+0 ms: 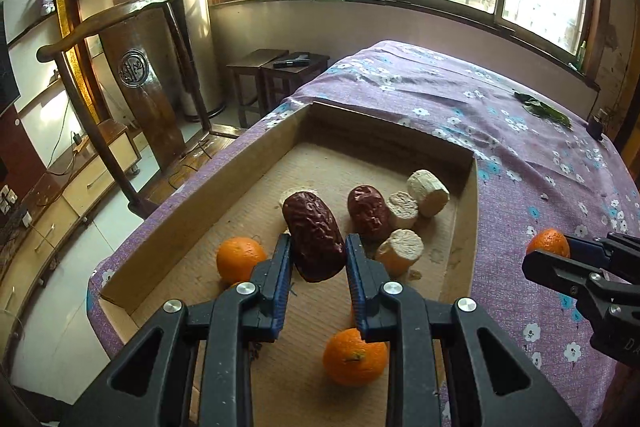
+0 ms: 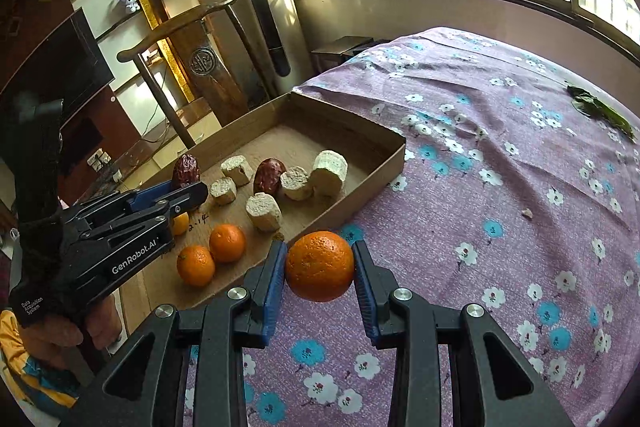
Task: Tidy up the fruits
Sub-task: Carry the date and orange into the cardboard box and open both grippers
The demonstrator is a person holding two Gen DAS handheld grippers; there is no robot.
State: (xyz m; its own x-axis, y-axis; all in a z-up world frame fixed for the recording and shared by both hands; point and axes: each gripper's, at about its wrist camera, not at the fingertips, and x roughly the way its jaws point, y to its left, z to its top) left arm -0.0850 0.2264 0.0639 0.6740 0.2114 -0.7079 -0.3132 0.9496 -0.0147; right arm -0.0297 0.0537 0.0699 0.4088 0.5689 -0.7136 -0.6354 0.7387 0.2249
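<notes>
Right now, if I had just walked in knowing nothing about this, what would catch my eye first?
Two black hand-held tools, each carrying a fruit: the left gripper clamps a wrinkled red date over the cardboard tray, and the right gripper holds an orange above the purple flowered cloth. In the tray lie another date, pale cut chunks and more oranges.

The cloth (image 2: 500, 187) over the bench was purple, scattered with white and blue flowers. The cardboard tray (image 1: 248, 163) was plain brown. In it lay bright orange mandarins (image 2: 227, 243), a wrinkled dark red date (image 1: 368, 213) and pale cream chunks (image 2: 330, 173). Each claw was black with blue pads (image 2: 366, 283).
</notes>
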